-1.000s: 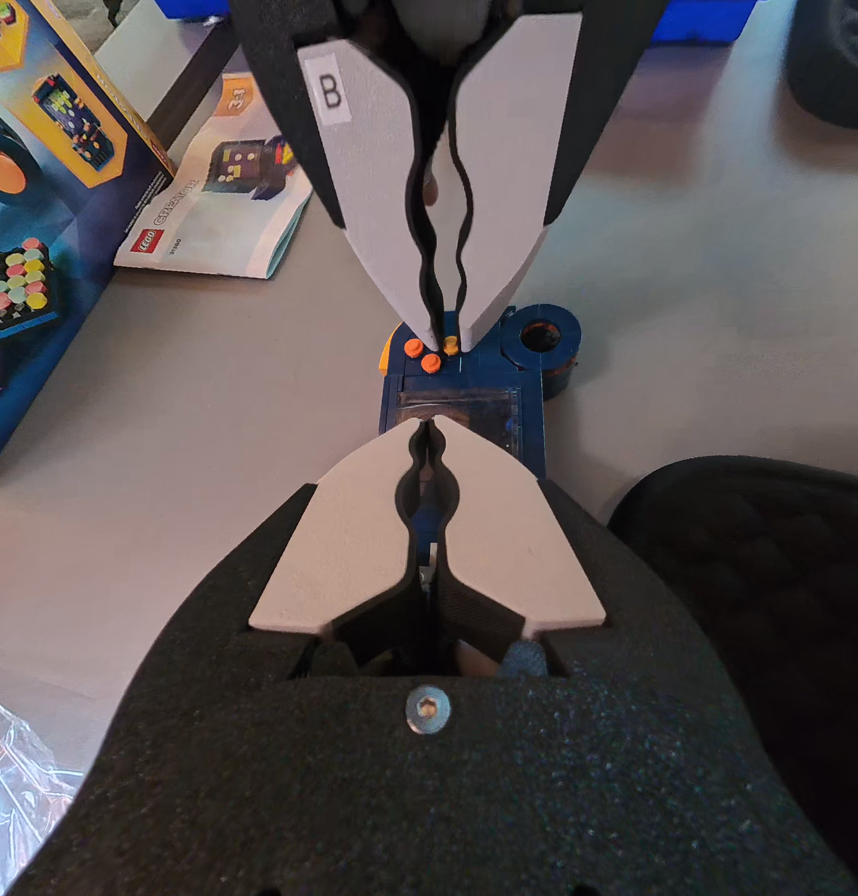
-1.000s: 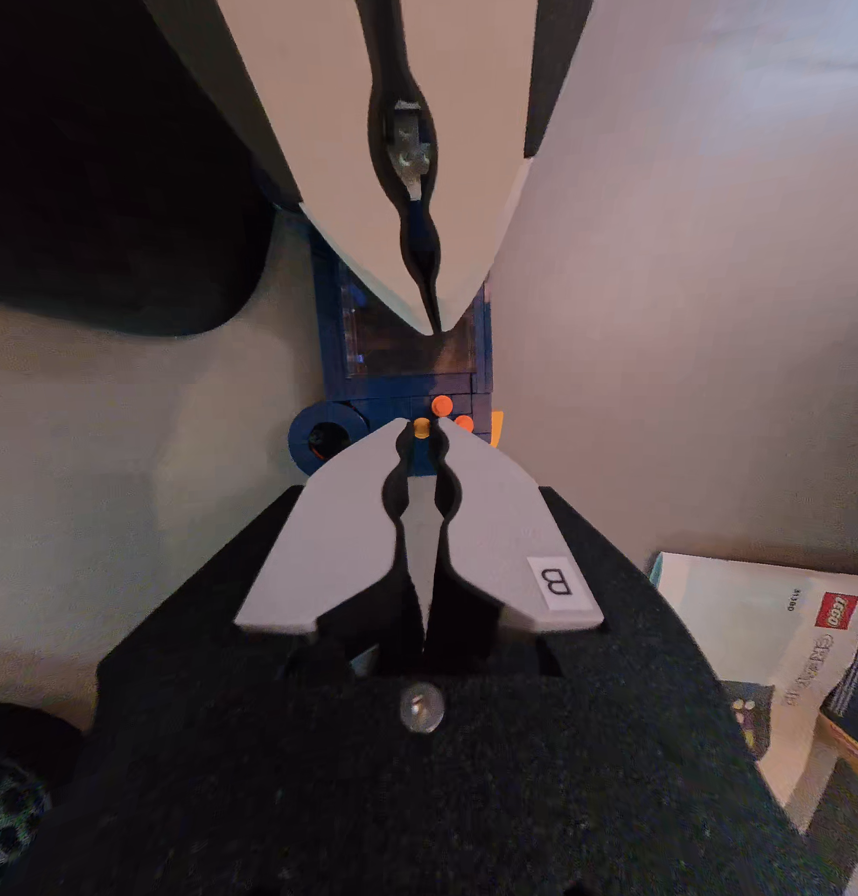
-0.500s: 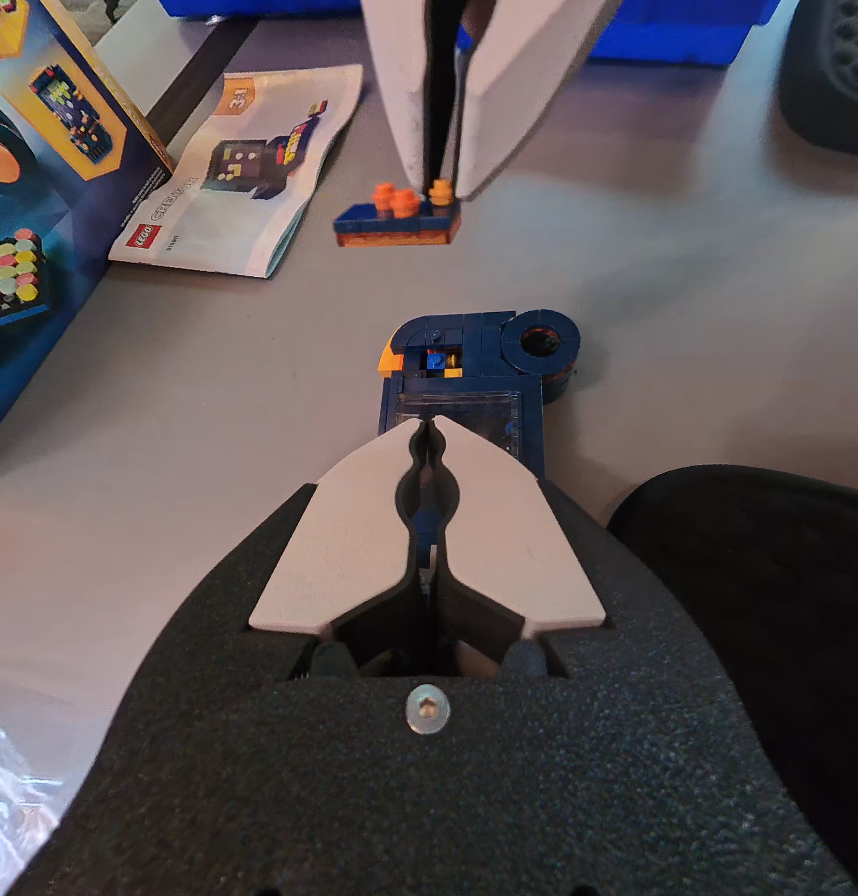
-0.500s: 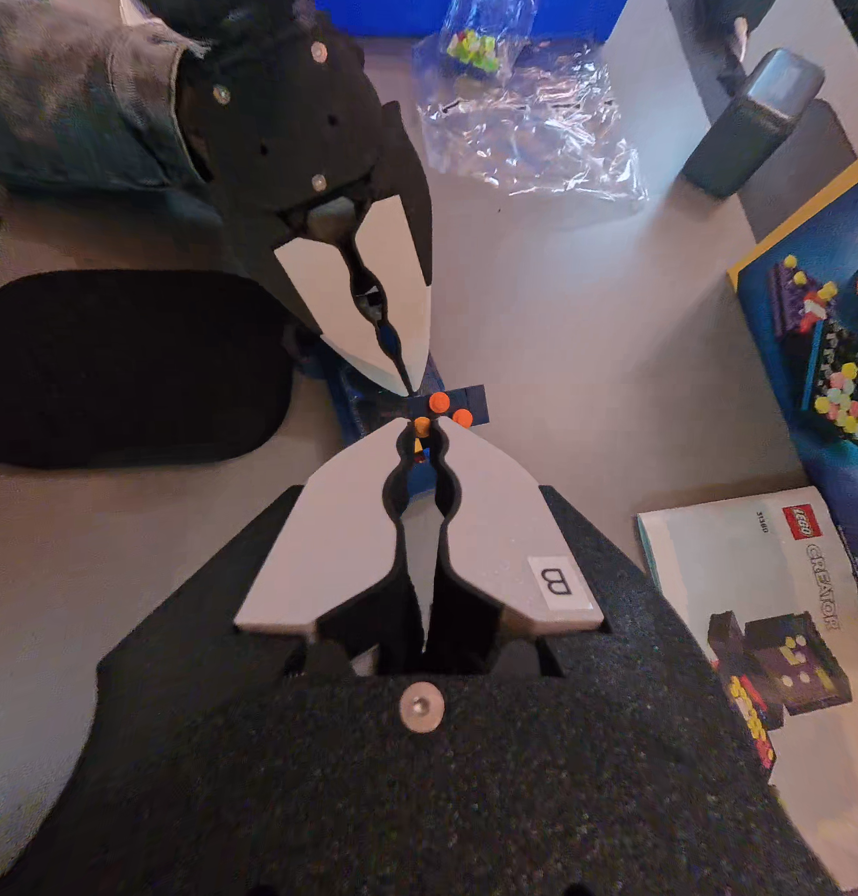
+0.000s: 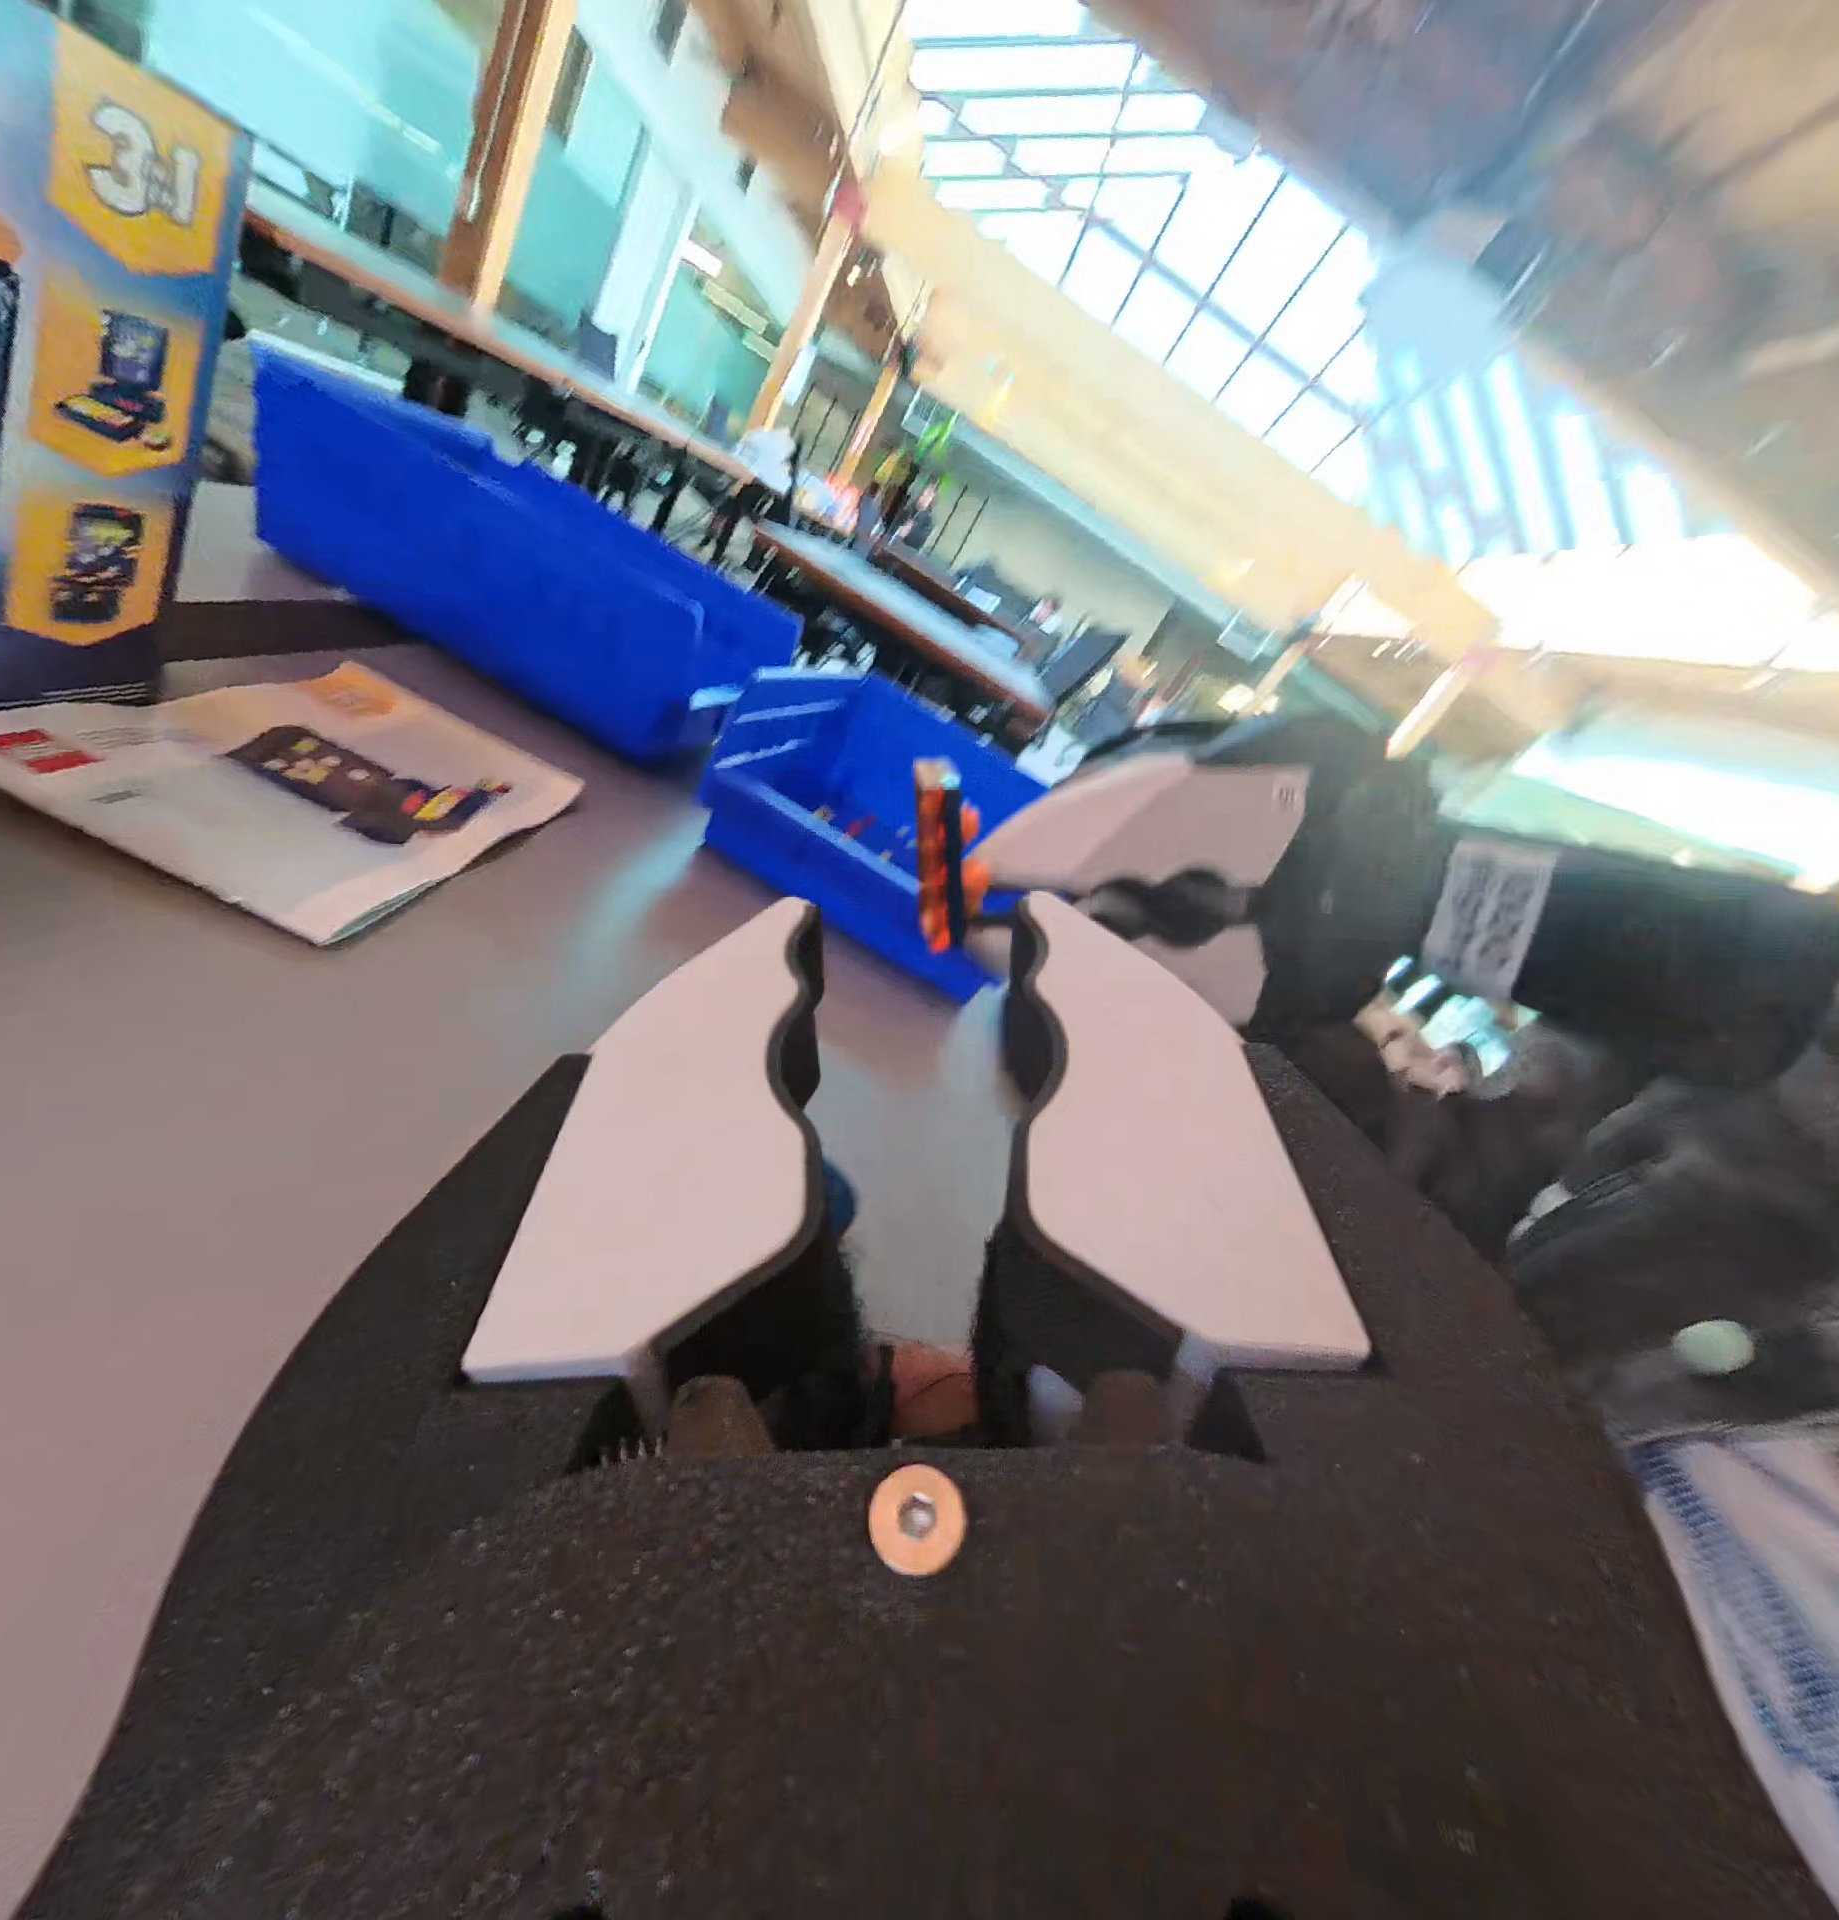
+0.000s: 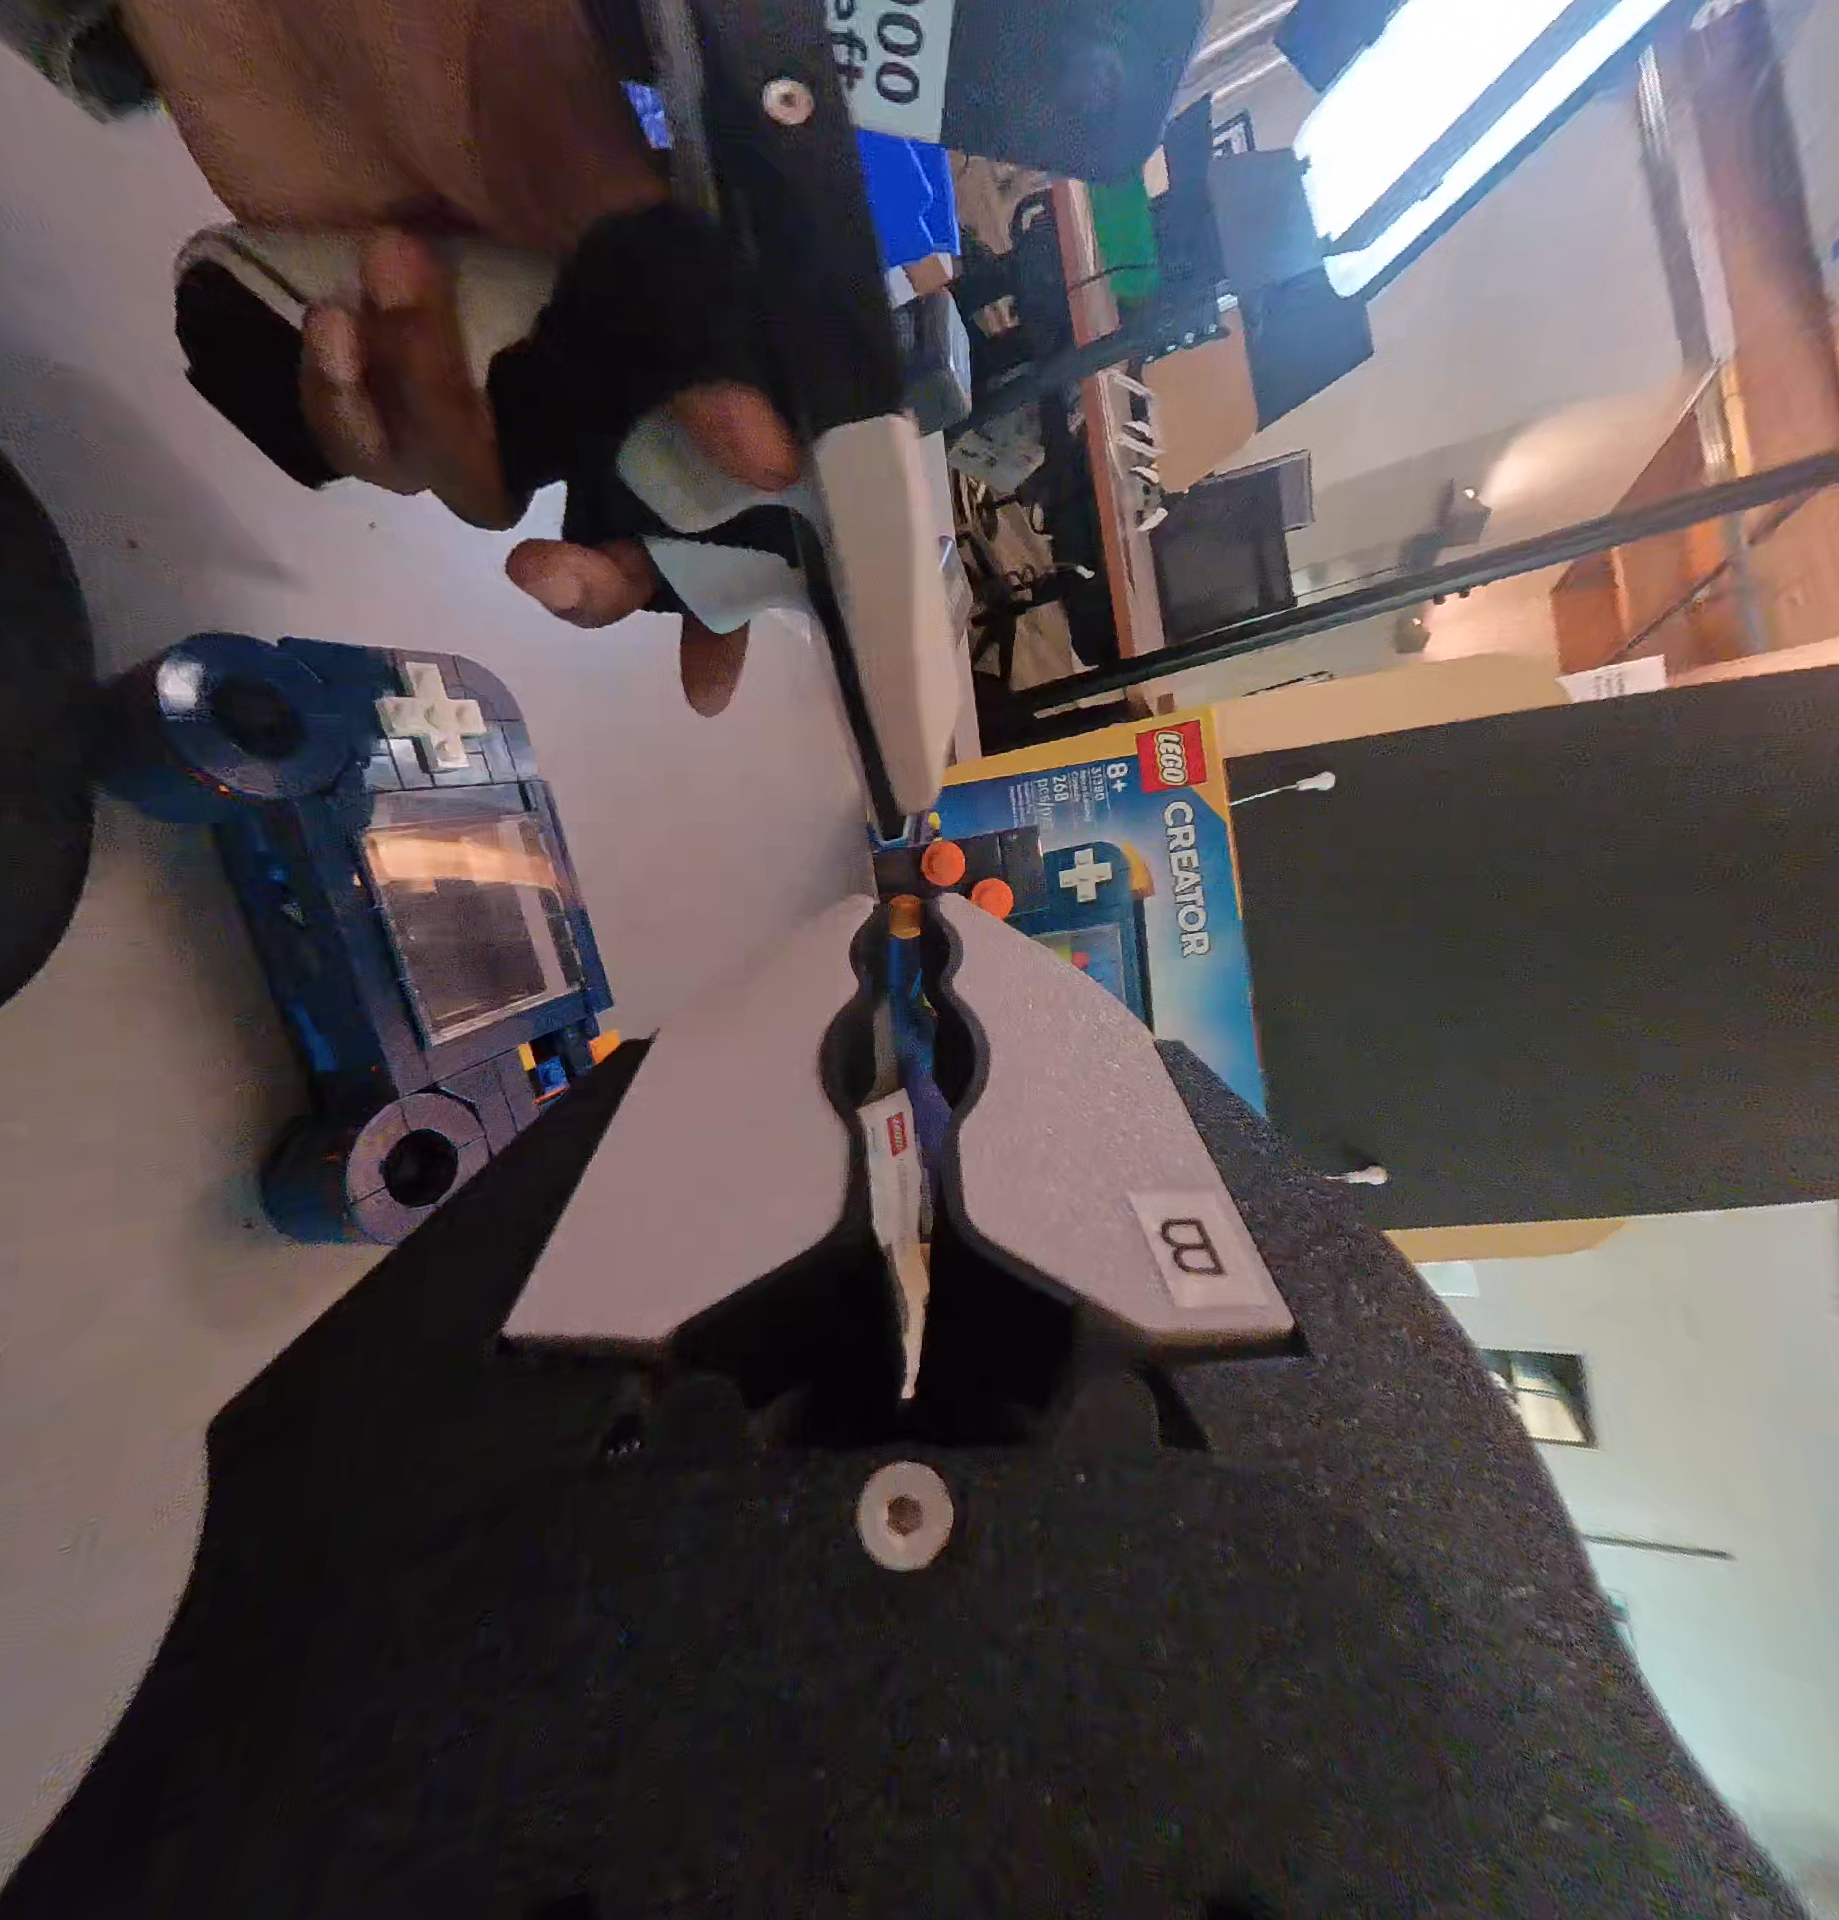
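The left gripper point(image 5: 915, 914) was lifted off the grey table point(image 5: 167, 1091), its fingers spread wide with nothing between them and bare tabletop showing through the gap. Just past its tips, the right gripper point(image 6: 899, 914) had its fingers pinched nearly together on a small dark-blue brick plate point(image 6: 930, 878) carrying orange round studs, held in the air edge-on to the left wrist view point(image 5: 941, 868). In the right wrist view one left gripper finger's tip stood touching or nearly touching that plate; which could not be told. A dark-blue brick-built handheld console model point(image 6: 416, 914) with a clear screen and white cross pad lay on the table, well apart from both grippers, with open surface around it. A blue bin point(image 5: 853, 831) beyond the left gripper held small loose pieces, too blurred to name; a longer blue bin point(image 5: 499, 582) stood behind it. An instruction booklet point(image 5: 271, 790) lay flat near the table's left, beside the upright set box point(image 5: 94, 395).
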A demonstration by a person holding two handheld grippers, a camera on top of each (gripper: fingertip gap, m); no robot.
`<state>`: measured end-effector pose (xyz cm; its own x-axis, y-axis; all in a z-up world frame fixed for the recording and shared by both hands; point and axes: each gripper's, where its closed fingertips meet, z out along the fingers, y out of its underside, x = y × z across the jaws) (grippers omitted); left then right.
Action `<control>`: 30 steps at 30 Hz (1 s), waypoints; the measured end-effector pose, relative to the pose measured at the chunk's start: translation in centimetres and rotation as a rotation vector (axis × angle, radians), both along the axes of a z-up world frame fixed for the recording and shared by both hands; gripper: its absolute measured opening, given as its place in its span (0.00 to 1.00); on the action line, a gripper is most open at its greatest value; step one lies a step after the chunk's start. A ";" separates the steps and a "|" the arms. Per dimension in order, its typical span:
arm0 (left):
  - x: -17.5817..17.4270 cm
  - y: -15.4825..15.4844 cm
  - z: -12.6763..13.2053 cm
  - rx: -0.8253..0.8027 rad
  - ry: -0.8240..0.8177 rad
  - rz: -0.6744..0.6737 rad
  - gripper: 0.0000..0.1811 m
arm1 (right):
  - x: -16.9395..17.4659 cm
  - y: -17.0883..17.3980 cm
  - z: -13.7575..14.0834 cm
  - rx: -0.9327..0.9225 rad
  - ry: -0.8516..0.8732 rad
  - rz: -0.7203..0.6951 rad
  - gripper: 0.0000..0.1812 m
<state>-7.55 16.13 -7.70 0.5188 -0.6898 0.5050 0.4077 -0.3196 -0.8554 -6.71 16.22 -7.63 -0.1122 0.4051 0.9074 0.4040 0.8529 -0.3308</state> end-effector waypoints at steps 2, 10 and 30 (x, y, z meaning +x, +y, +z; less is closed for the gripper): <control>0.4 -0.4 0.9 0.013 -0.074 -0.037 0.17 | -0.4 -0.4 -0.1 0.063 -0.020 -0.025 0.03; -0.1 -0.2 1.7 0.102 -0.004 0.076 0.05 | -1.3 -0.9 0.6 0.166 0.039 -0.055 0.03; -4.6 -0.4 3.6 0.093 -0.311 0.092 0.05 | 3.5 -1.2 5.7 -0.585 0.533 0.058 0.03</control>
<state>-12.19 15.72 -4.15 0.4120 -0.6979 0.5858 0.6776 -0.1951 -0.7090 -3.21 15.03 -1.91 0.2420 0.8396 0.4864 0.0256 0.4956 -0.8682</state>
